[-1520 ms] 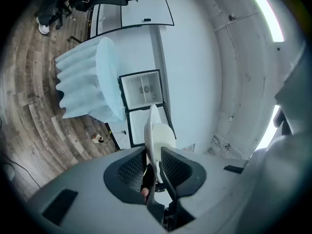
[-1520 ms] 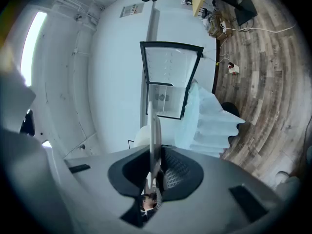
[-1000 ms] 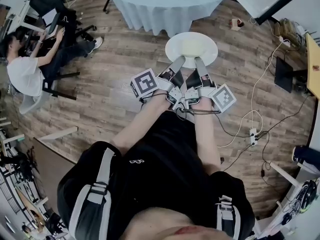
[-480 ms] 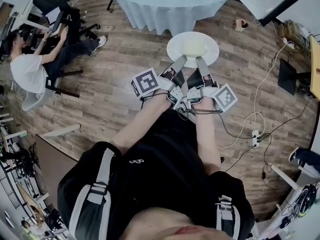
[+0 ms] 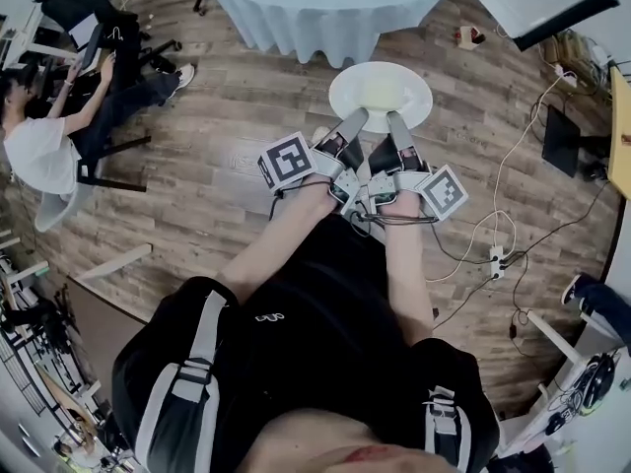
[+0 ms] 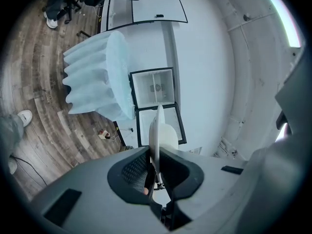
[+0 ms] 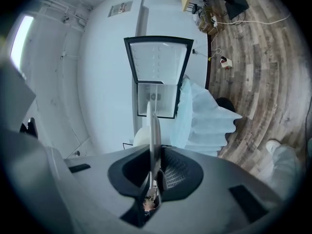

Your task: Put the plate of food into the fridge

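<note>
A white plate (image 5: 404,101) with a pale mound of food (image 5: 380,91) is held level over the wood floor. My left gripper (image 5: 356,117) and right gripper (image 5: 393,119) sit side by side, each shut on the plate's near rim. In the left gripper view the plate (image 6: 158,126) runs edge-on between the left gripper's (image 6: 155,162) pads, with the food (image 6: 169,136) beside it. The right gripper (image 7: 154,172) view shows the same thin rim (image 7: 154,126) clamped. Ahead stands the white fridge (image 7: 156,99), its door (image 7: 158,57) swung open; it also shows as the fridge (image 6: 153,87) in the left gripper view.
A round table under a pale blue cloth (image 5: 325,8) stands just beyond the plate, close beside the fridge (image 6: 97,77). A person sits at a desk at the far left (image 5: 44,146). Cables and a power strip (image 5: 498,259) lie on the floor to the right.
Both grippers keep the same hold on the plate. The room has slid slightly in the head view; the seated person and chair have drifted left.
</note>
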Action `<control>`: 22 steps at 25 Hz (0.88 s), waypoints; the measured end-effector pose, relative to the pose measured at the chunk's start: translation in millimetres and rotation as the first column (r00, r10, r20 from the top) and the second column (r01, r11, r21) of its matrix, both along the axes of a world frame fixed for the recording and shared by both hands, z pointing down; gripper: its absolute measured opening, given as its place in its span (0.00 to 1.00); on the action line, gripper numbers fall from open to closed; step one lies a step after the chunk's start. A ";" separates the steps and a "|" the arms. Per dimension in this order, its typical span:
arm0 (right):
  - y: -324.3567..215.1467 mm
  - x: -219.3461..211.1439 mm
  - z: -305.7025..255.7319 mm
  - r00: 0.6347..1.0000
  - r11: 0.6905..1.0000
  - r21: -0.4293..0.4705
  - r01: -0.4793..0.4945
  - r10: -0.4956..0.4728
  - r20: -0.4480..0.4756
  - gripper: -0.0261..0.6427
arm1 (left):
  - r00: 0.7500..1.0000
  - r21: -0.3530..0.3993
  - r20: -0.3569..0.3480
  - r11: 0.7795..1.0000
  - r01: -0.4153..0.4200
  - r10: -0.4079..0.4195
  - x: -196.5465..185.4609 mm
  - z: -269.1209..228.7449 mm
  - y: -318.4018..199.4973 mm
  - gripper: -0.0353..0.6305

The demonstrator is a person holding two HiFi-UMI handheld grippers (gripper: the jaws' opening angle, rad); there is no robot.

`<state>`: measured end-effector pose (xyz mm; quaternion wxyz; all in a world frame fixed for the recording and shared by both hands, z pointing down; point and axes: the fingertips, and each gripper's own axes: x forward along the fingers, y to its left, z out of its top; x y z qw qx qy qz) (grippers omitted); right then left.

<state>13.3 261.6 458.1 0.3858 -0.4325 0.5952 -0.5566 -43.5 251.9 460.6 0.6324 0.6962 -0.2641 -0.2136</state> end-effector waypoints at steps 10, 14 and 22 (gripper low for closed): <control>-118.4 -23.7 21.3 0.998 0.997 -0.057 0.050 -0.048 0.034 0.11 | 0.998 -0.062 0.019 0.997 0.053 -0.052 -24.2 20.5 -115.4 0.12; -133.2 -32.4 9.6 0.995 0.996 -0.023 0.083 -0.081 0.063 0.11 | 0.996 -0.015 0.037 0.997 0.080 -0.080 -31.5 3.2 -129.8 0.12; -209.9 -65.3 31.4 0.995 0.995 -0.077 0.068 -0.062 0.084 0.11 | 0.996 -0.097 0.067 0.994 0.060 -0.053 -65.9 27.1 -206.0 0.12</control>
